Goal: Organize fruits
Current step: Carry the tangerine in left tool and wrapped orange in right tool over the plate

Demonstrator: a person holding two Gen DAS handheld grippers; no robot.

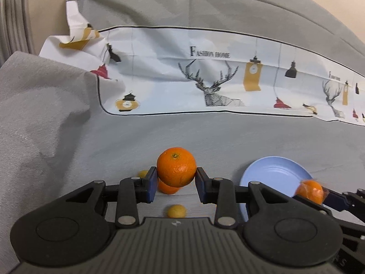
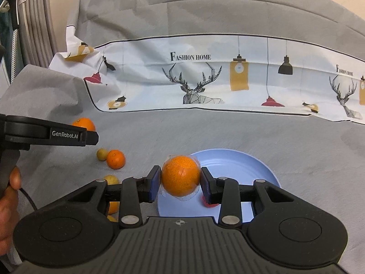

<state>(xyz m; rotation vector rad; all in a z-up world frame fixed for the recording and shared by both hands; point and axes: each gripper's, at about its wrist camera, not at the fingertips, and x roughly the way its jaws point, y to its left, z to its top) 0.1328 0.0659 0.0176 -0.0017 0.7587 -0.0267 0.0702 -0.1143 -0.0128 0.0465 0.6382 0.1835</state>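
My left gripper (image 1: 176, 178) is shut on a bare orange (image 1: 176, 166), lifted above the grey cloth. Under it lie another orange (image 1: 167, 189) and two small yellow fruits (image 1: 175, 211). My right gripper (image 2: 181, 180) is shut on a plastic-wrapped orange (image 2: 181, 175), held over the near left part of the light blue plate (image 2: 241, 163). The plate (image 1: 273, 177) also shows in the left wrist view, with the wrapped orange (image 1: 311, 190) at its right rim. In the right wrist view the left gripper (image 2: 89, 136) comes in from the left with its orange (image 2: 83, 123).
Loose on the cloth left of the plate lie an orange (image 2: 116, 159), small yellow fruits (image 2: 102, 154) and a half-hidden orange (image 2: 113, 207). A small red thing (image 2: 206, 202) lies on the plate. A printed cloth (image 2: 205, 84) runs along the back. A hand (image 2: 10, 189) grips the left handle.
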